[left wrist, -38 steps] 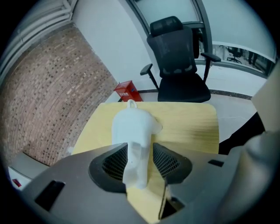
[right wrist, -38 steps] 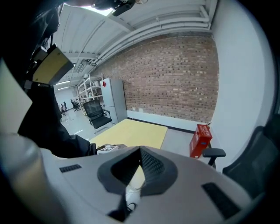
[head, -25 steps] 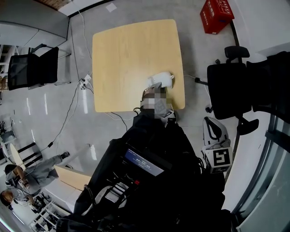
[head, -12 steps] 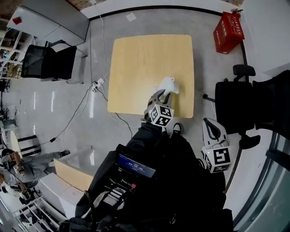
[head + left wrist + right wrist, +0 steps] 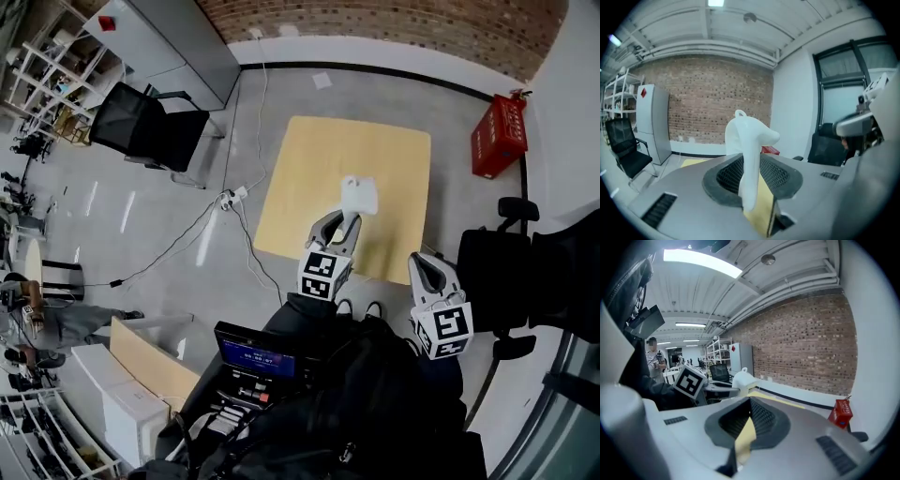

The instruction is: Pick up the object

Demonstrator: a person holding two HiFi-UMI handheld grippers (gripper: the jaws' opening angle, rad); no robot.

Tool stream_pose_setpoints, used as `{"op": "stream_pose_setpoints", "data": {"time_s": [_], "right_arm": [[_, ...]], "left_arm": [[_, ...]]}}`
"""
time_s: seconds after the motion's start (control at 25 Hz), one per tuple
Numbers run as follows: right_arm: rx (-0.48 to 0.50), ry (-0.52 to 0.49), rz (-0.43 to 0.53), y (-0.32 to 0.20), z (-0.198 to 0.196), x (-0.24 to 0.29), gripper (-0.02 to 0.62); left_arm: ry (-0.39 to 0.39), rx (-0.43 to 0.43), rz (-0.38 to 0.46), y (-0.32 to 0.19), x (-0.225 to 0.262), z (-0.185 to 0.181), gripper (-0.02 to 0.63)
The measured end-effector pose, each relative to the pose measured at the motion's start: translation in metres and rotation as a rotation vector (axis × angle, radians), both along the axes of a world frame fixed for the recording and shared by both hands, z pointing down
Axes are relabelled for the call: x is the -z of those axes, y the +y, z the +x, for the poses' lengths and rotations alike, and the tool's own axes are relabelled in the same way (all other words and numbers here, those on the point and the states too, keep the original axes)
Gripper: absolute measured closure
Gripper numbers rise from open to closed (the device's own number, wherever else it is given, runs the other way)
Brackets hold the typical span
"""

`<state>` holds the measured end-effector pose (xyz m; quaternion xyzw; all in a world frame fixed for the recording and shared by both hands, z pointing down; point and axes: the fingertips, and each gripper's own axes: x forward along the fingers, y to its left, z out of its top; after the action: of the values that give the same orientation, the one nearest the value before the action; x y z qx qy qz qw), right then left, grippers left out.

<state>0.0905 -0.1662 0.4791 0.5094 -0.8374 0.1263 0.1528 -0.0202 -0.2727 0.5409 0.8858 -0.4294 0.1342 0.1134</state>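
Note:
The object is a white, moulded piece with a small loop on top [image 5: 359, 194]. It hangs above the pale wooden table [image 5: 309, 169], clear of the top. My left gripper [image 5: 342, 223] is shut on its lower end. In the left gripper view the white object [image 5: 747, 140] stands upright between the black ribbed pads [image 5: 729, 176], which press on it from both sides. My right gripper [image 5: 427, 262] hovers off the table's near right corner, jaws together and holding nothing. The right gripper view looks along that gripper [image 5: 747, 427] at the white object [image 5: 743, 379], to its left.
A red crate [image 5: 499, 136] stands on the floor beyond the table's right side. Black office chairs sit at the right [image 5: 497, 262] and far left [image 5: 145, 127]. Cables [image 5: 225, 202] trail over the floor at the table's left. A person [image 5: 37, 323] stands far left.
The white object has come up off the table's near edge, held in the left gripper. The head view has swung, so the table sits farther off. The right gripper stays beside me.

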Motion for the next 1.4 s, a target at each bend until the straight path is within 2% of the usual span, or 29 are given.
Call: {"op": "stream_pose_setpoints", "data": {"time_s": [0.24, 0.44, 0.8, 1.08, 1.4], "right_arm": [[0.074, -0.016, 0.067, -0.025, -0.023, 0.023, 0.591], [0.094, -0.026, 0.110, -0.037, -0.034, 0.037, 0.591], [0.092, -0.028, 0.196, -0.054, -0.044, 0.066, 0.591], [0.025, -0.072, 0.269, -0.065, -0.036, 0.086, 0.591], [0.000, -0.079, 0.291, -0.071, -0.030, 0.090, 0.591]], "left_arm": [[0.187, 0.050, 0.040, -0.008, 0.071, -0.032, 0.491], [0.263, 0.066, 0.104, -0.007, 0.116, -0.050, 0.490], [0.313, 0.054, 0.185, -0.006, 0.161, -0.065, 0.491], [0.318, 0.048, 0.213, -0.011, 0.171, -0.068, 0.491], [0.314, 0.056, 0.235, -0.015, 0.176, -0.066, 0.491]]}}
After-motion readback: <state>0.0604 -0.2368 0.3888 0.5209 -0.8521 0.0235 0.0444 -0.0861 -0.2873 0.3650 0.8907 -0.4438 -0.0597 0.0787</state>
